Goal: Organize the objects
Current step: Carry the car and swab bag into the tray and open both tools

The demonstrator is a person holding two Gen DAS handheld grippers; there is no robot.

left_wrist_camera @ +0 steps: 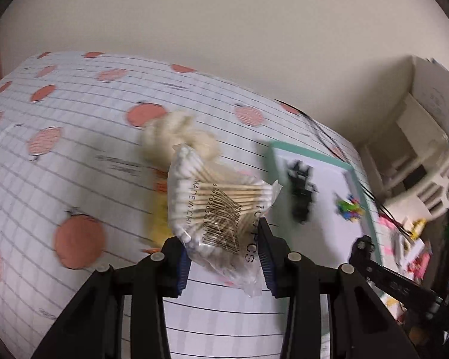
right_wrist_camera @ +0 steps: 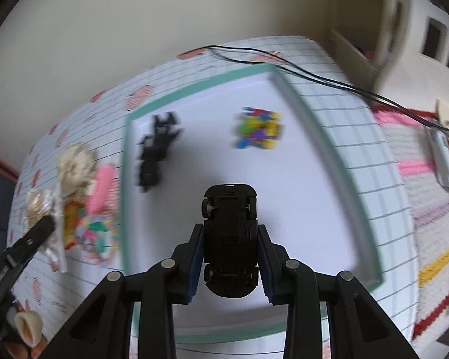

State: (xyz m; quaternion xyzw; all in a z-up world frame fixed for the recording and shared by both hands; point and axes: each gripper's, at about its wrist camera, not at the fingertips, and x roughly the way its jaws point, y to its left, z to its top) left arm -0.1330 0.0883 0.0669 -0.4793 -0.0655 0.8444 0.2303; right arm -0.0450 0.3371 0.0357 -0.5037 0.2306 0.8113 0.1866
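In the right wrist view my right gripper (right_wrist_camera: pixel 230 231) is shut on a black toy car (right_wrist_camera: pixel 229 209), held belly-up above the white tray with a teal rim (right_wrist_camera: pixel 194 87). A black toy (right_wrist_camera: pixel 157 149) and a pile of small colourful pieces (right_wrist_camera: pixel 259 131) lie in that tray. My left gripper (left_wrist_camera: pixel 224 240) is shut on a clear bag of cotton swabs (left_wrist_camera: pixel 212 203), lifted over the peach-print tablecloth (left_wrist_camera: pixel 74 149) left of the tray (left_wrist_camera: pixel 314 156). The right view shows the left gripper (right_wrist_camera: pixel 42 224) with the bag (right_wrist_camera: pixel 40 206) at far left.
A cream fluffy item (right_wrist_camera: pixel 74 164), a pink item (right_wrist_camera: pixel 104 185) and colourful packets (right_wrist_camera: pixel 86 233) lie left of the tray. A black cable (right_wrist_camera: pixel 314 74) crosses the tray's far corner. A white drawer unit (right_wrist_camera: pixel 404 30) and a striped knitted cloth (right_wrist_camera: pixel 419 179) are on the right.
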